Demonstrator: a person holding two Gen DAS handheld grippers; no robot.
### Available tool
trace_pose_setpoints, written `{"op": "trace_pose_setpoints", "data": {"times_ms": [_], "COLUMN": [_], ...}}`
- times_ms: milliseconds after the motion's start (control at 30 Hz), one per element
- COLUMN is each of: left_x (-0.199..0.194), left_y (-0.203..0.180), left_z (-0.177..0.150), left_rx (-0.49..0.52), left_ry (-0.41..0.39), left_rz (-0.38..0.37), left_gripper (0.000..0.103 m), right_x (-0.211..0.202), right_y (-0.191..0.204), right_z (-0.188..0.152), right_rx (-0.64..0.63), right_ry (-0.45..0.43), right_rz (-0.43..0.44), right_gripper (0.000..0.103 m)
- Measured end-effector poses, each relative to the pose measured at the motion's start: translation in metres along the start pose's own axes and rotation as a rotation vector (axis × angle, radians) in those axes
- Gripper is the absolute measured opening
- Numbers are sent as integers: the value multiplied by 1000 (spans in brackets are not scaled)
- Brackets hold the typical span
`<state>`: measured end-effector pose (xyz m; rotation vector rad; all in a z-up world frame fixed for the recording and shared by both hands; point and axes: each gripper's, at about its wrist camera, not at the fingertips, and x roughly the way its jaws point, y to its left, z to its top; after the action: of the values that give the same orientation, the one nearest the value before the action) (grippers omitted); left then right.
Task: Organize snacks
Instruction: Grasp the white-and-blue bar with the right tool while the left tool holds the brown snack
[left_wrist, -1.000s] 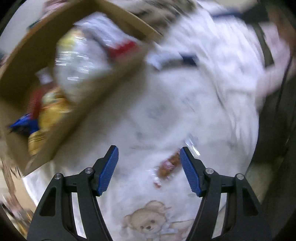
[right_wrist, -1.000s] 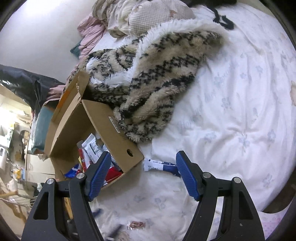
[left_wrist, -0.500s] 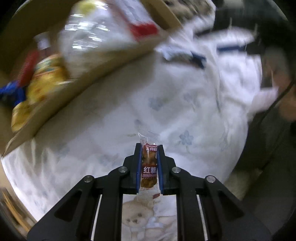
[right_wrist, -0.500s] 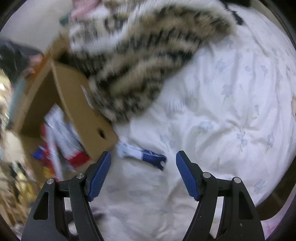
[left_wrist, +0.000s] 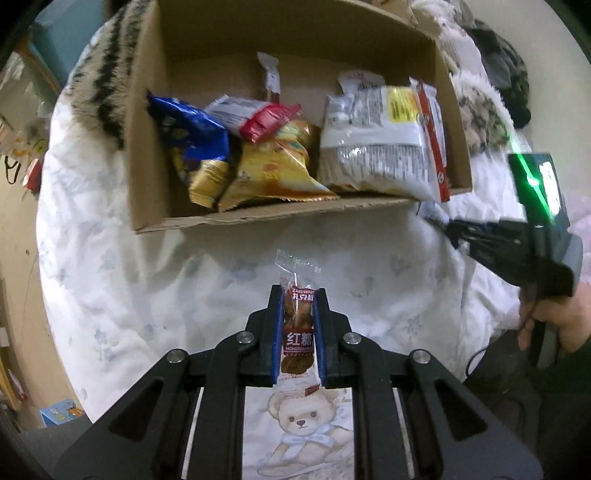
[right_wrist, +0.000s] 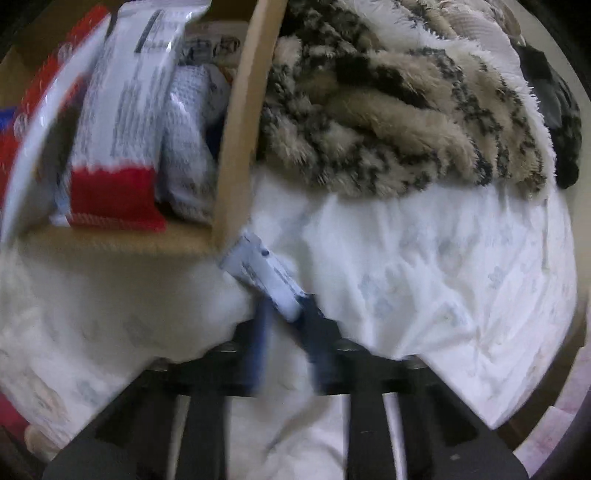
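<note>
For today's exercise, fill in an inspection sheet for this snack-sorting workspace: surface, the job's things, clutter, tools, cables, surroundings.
Surface: white floral bedsheet, rumpled.
Job's things: cardboard box holding several snack packs; red-label snack bar; white-blue packet beside the box corner.
Clutter: furry patterned blanket.
Tools: left tool shut on the snack bar; right tool shut on the white-blue packet, blurred.
Cables: thin dark cable below the hand.
Surroundings: nothing seen clearly.

The left gripper (left_wrist: 298, 314) points steeply down, its blue pads (left_wrist: 276, 339) pressed together on something thin. The right gripper (right_wrist: 286, 314), held by a hand (left_wrist: 565, 321), is clamped shut too.
</note>
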<state>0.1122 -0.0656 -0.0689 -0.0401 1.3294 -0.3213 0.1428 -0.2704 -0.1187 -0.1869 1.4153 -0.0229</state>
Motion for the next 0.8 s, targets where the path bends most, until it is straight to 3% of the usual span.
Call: {"op": "trace_pose_setpoints", "data": {"times_ms": [33,100,433,567,633,800], "left_x": [-3,-5,-17,-20,-22,-20], "left_y": [2,5,22,24,24,26], "left_z": [-1,-5,-19,-26,-26,-22], "left_rx": [-6,-28,-67,-84,-78,-88], "left_ry": [-11,-21,-51,-52,-55,-51], "left_rz": [5,12,55,38,35,29], "left_gripper": [12,12,12,12,12,12], "right_x": [-5,-18,-61,-39,-32,-12], "right_y": [-4,-15,-40,-51,-40,-5], "right_z": [-3,-11,-38,-33,-25,-8], "right_rx": [21,94,212,236,173,-44], "right_ry": [2,-15,-109,-34,-35,-48], "right_rz": [44,103,218,251,181,-43], "right_gripper": [0,0,0,24,37,50]}}
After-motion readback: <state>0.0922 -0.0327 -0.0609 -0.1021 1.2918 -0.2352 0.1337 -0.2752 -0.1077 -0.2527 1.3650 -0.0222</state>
